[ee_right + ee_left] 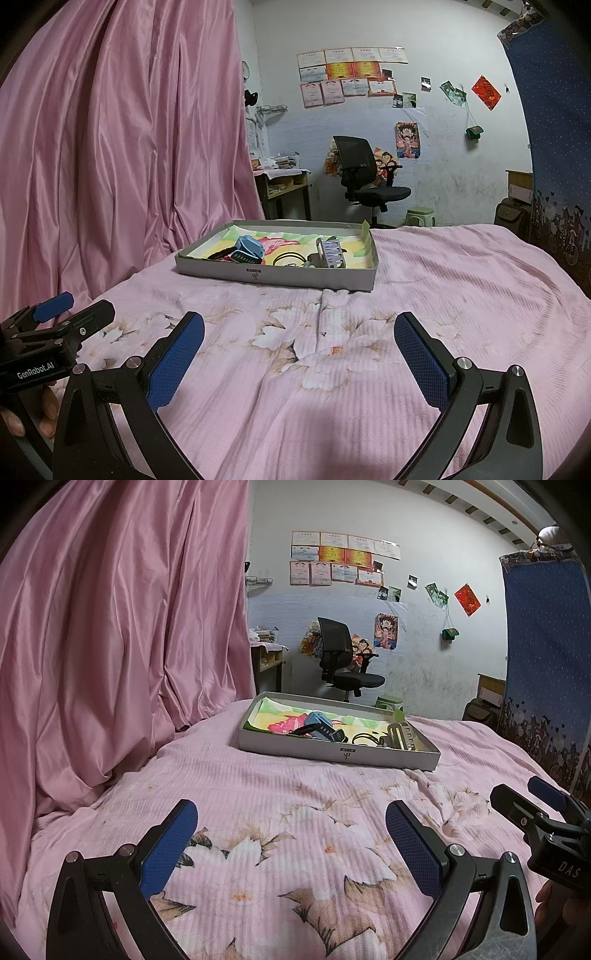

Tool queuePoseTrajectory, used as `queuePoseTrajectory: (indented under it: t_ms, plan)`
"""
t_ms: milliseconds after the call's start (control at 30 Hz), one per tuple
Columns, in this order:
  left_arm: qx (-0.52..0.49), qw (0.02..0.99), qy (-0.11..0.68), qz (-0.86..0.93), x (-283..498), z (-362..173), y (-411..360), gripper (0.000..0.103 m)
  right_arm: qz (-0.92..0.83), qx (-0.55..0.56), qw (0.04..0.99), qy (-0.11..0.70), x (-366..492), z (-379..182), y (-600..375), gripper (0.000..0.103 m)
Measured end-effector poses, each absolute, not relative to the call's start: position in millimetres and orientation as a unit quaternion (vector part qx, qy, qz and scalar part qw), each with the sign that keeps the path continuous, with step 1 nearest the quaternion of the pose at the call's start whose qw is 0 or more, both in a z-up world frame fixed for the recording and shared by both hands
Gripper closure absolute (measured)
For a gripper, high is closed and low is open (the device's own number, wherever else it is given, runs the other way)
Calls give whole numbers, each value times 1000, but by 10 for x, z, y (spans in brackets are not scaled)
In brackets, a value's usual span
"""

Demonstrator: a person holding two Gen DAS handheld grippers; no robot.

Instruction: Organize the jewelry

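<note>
Our left gripper [291, 834] hangs low over the bed with its blue-padded fingers [168, 849] spread wide and nothing between them; our right gripper [299, 350] sits beside it, likewise spread apart and holding nothing. Each appears at the edge of the other's view, the right one [532, 805] at the far right of the left camera, the left one [70, 314] at the far left of the right camera, with fingertips of a hand [22, 421] showing under its handle. Beneath both lies a pink bedspread [443, 295] printed with pale flowers. Farther ahead, well apart from either gripper, a shallow grey box [275, 275] rests on the bedspread, lined with a brightly coloured paper. Inside it we see a light-blue watch [248, 246] toward the left, black rings [289, 258] near the middle and a pale hair claw [330, 253] toward the right; smaller pieces around them are too small to tell. A pink curtain [110, 627] hangs to the left of the bed. Beyond the bed stand a black office chair [364, 181] and a green stool [420, 216], against a white wall [424, 590] covered with certificates [351, 70] and pictures. A blue patterned cloth [543, 657] hangs at right.
</note>
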State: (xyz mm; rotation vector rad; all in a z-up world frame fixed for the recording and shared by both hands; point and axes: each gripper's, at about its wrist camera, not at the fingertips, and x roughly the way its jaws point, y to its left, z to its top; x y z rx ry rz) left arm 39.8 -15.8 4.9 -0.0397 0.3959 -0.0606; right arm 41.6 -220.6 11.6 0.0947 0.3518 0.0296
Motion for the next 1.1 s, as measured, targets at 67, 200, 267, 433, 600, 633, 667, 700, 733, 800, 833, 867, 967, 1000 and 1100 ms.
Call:
queuePoseTrajectory:
  t_ms: [67,200,267,433,600,633,667,700,733,800,833,867,967,1000,1100]
  plan:
    - [-20,980,196,-30,398,44,-154,0,15,47,983,175,416,116,-2206,2]
    - [-19,980,196,-30,397,47,-161,0,15,47,983,175,416,120,-2204,2]
    - [-19,980,196,-30,397,45,-159,0,15,46,983,175,416,120,-2203,2]
    - [-19,980,197,-30,394,47,-165,0,15,47,983,175,416,124,-2201,2]
    - [-18,980,196,-30,391,48,-170,0,15,46,983,175,416,126,-2200,2]
    - [-18,980,196,-30,392,47,-170,0,15,46,983,175,416,126,-2200,2]
    - [-18,980,197,-30,392,45,-170,0,15,46,983,175,416,126,-2200,2]
    - [-18,980,197,-30,389,48,-172,0,15,46,983,175,417,126,-2199,2]
    - [-18,980,196,-30,389,53,-176,0,15,46,983,175,416,128,-2199,2]
    - [-18,980,196,-30,390,49,-174,0,15,46,983,175,416,130,-2198,2]
    - [-18,980,196,-30,389,48,-174,0,15,46,983,175,417,126,-2198,2]
    - [-18,980,196,-29,388,47,-174,0,15,46,983,176,417,130,-2197,2]
    - [-18,980,196,-29,387,47,-176,0,15,46,983,176,416,132,-2196,2]
    - [-18,980,196,-30,387,53,-181,0,15,46,983,176,416,133,-2196,2]
    - [-18,980,196,-29,386,54,-181,0,15,45,983,176,416,135,-2195,2]
